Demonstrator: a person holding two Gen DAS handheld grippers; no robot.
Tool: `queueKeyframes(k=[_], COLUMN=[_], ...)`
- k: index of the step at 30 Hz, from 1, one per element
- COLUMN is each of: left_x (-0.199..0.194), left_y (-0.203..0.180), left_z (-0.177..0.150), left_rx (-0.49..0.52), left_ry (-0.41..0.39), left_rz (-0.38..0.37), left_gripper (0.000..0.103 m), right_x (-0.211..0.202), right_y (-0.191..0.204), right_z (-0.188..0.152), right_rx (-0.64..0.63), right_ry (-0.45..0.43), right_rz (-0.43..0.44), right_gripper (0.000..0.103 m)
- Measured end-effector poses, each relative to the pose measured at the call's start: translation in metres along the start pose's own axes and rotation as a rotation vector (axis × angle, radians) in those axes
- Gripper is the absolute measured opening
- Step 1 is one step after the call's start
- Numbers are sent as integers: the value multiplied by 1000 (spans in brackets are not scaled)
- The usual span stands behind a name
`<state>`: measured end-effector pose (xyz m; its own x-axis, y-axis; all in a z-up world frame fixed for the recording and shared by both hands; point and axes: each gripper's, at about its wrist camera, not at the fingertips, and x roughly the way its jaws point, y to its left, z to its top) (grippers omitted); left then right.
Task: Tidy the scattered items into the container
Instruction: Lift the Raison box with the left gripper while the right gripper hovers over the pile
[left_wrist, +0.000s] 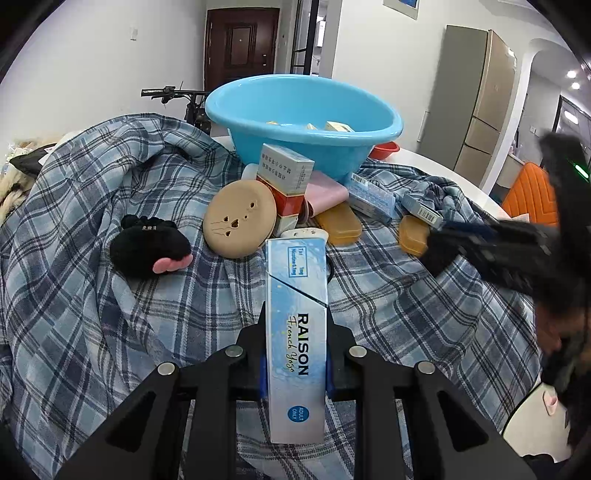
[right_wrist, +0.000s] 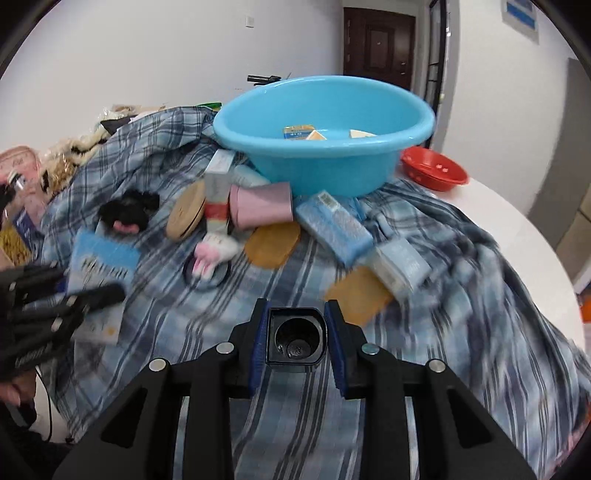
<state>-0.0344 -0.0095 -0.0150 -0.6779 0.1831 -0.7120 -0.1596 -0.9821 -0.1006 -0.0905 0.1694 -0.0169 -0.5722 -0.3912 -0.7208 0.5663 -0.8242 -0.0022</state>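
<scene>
My left gripper (left_wrist: 297, 354) is shut on a long light-blue carton (left_wrist: 297, 332) printed RAISON, which stands upright between the fingers above the plaid cloth. My right gripper (right_wrist: 296, 334) is shut on a small black square cap (right_wrist: 296, 341) with a round hollow. The blue plastic basin (left_wrist: 343, 157) (right_wrist: 325, 173) stands at the far side of the cloth and has several small boxes in it. In front of it lie a tan round disc (left_wrist: 240, 221), a black plush toy (left_wrist: 149, 247), a pink pouch (right_wrist: 262, 205), amber cases (right_wrist: 273, 243) and blue boxes (right_wrist: 334, 227).
A blue plaid cloth (right_wrist: 295, 417) covers a white round table (right_wrist: 517, 221). A red bowl (right_wrist: 434, 168) sits right of the basin. A white and pink plush (right_wrist: 214, 251) lies on a black ring. A bicycle handlebar and a dark door are behind the table.
</scene>
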Motion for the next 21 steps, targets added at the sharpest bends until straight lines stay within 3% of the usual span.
queueKeyframes(k=[7, 16, 21], left_x=[-1, -2, -5], left_y=[-7, -17, -17], left_z=[-10, -13, -9], left_rx=[-12, 7, 3], left_ry=[-3, -4, -17], left_rz=[23, 35, 41], left_gripper=[23, 23, 23], right_x=[-38, -31, -38], right_y=[14, 7, 6], right_z=[-36, -44, -40], right_rx=[66, 129, 133], right_ry=[-82, -64, -106], right_rz=[-103, -99, -101], right_gripper=[28, 28, 28])
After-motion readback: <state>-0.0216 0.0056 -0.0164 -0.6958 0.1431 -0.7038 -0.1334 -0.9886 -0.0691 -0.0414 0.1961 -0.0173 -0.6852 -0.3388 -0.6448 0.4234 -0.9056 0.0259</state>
